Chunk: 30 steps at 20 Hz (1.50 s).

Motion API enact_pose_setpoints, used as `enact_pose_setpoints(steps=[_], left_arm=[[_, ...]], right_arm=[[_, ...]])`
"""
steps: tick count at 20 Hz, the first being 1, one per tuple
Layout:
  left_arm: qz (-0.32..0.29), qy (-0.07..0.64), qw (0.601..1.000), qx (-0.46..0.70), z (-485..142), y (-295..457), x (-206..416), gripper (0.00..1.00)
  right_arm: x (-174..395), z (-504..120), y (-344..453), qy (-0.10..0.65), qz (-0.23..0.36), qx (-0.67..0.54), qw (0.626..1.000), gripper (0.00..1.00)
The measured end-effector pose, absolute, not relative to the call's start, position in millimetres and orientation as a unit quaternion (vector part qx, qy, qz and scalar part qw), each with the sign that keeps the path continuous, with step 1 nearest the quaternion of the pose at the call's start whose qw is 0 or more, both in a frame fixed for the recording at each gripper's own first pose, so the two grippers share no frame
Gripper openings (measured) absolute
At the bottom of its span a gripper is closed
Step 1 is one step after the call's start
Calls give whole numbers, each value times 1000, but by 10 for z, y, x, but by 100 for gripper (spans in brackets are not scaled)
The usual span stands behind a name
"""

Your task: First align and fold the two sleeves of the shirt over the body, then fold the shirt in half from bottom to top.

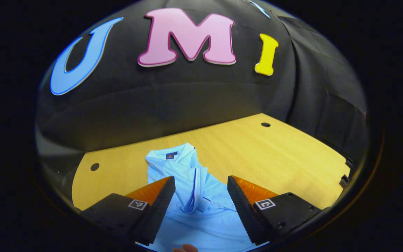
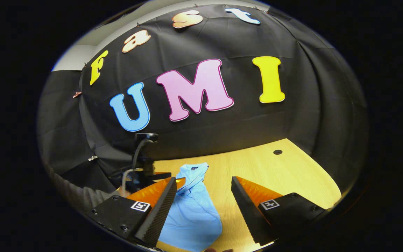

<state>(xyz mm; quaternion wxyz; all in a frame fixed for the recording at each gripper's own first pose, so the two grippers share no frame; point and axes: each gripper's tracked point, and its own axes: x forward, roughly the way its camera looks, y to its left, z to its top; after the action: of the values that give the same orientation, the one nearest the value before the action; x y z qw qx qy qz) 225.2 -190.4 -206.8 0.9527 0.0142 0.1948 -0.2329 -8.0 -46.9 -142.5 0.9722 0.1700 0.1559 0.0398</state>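
Two grippers, left and right, jaws wide apart, holding nothing. Light blue shirt lies rumpled on the wood-grain worktop, collar far, hem cut off below.

table: light wood | on it: blue shirt

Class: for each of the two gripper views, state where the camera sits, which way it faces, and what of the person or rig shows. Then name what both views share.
Left gripper view: rides the left gripper, above the light blue shirt, facing the booth wall; open fingers frame the collar.
Right gripper view: rides the right gripper, facing the wall; the other gripper shows at left.
Shared: shirt, wooden table, wall.
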Motion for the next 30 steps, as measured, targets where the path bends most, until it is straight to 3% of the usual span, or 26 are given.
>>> enact_pose_setpoints(steps=[6,14,19,30], left_arm=[[-204,172,964,7,-1777,-1087,1167,95],[-147,320,936,5,-2988,-61,89,95],[-130,378,916,-4,-3514,232,-48,95],[-115,430,895,-17,-3913,304,-9,96]], right_arm=[[-442,-1817,-327,210,18,121,970,98],[-1236,-3049,184,382,5,91,920,98],[-1483,-3559,380,452,-11,60,890,98],[-1477,-4006,541,497,-30,56,865,96]])
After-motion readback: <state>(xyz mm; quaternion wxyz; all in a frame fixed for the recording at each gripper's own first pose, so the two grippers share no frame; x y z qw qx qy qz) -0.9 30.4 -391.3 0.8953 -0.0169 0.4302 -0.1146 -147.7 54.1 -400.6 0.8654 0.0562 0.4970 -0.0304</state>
